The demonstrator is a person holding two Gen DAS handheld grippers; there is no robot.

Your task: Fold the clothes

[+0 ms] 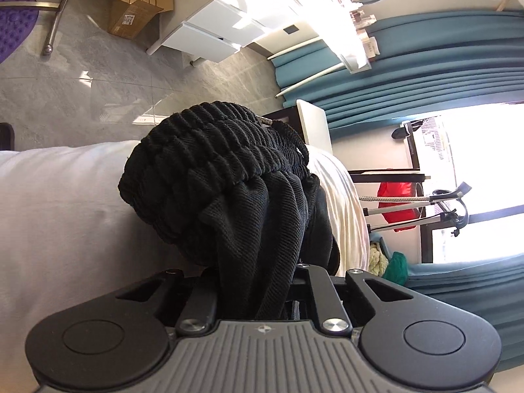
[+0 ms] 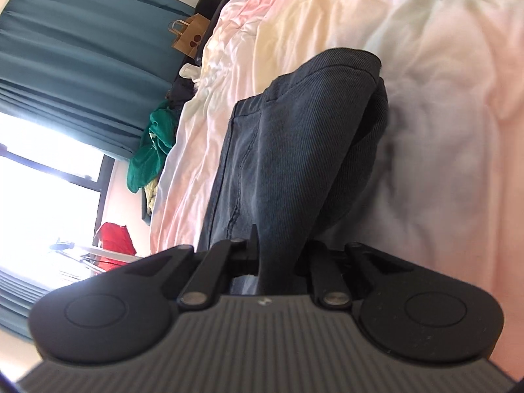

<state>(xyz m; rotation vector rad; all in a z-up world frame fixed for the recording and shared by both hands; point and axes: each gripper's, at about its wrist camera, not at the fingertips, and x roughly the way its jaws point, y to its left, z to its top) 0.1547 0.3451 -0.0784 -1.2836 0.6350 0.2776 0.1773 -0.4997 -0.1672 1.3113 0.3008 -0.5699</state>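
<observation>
A pair of black knit trousers (image 1: 226, 180) with a ribbed elastic waistband (image 1: 209, 137) and drawstring (image 1: 291, 134) is bunched in my left gripper (image 1: 258, 294), which is shut on the fabric just below the waistband; its fingertips are hidden by cloth. The same dark trousers (image 2: 288, 150) appear in the right wrist view, held over the pale bed sheet (image 2: 442, 114). My right gripper (image 2: 278, 262) is shut on a fold of the fabric, which drapes away from it down to the bed.
The bed's white sheet (image 1: 65, 213) lies under the left gripper. Teal curtains (image 1: 425, 65), white drawers (image 1: 216, 29), a cardboard box (image 1: 137, 3) and a clothes rack with a red item (image 1: 399, 206) stand around. Green clothing (image 2: 150, 150) and a paper bag (image 2: 190, 37) lie beside the bed.
</observation>
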